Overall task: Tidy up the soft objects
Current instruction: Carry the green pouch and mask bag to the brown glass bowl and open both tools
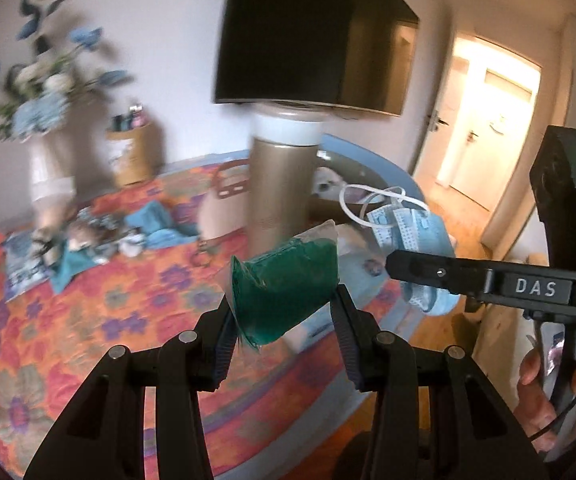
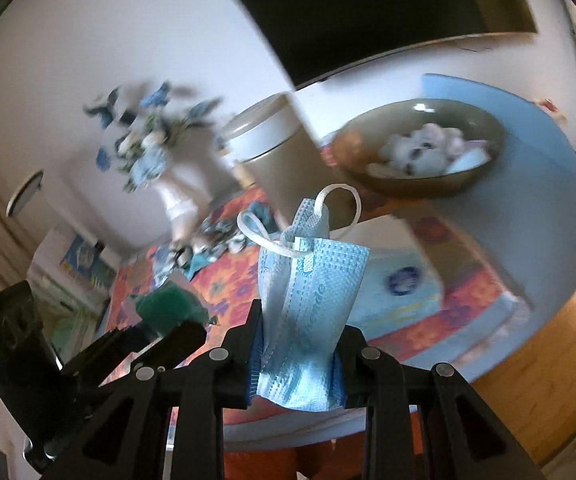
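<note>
My left gripper [image 1: 285, 300] is shut on a green cloth in a clear wrapper [image 1: 288, 284] and holds it above the flowered tablecloth [image 1: 87, 320]. My right gripper [image 2: 298, 320] is shut on a folded light blue face mask [image 2: 308, 292] with white ear loops, held in the air. The mask also shows in the left wrist view [image 1: 404, 228], just right of the green cloth, with the right gripper [image 1: 400, 268] on it. The green cloth [image 2: 167, 304] and left gripper show at the lower left of the right wrist view.
A brown bowl [image 2: 420, 184] with white soft things sits on a blue mat [image 2: 528, 160]. A tall beige canister [image 1: 279, 184], a flower vase [image 1: 47, 160], a small tub [image 1: 133, 156] and scattered blue cloths [image 1: 151, 224] stand on the table. A doorway [image 1: 488, 128] is at right.
</note>
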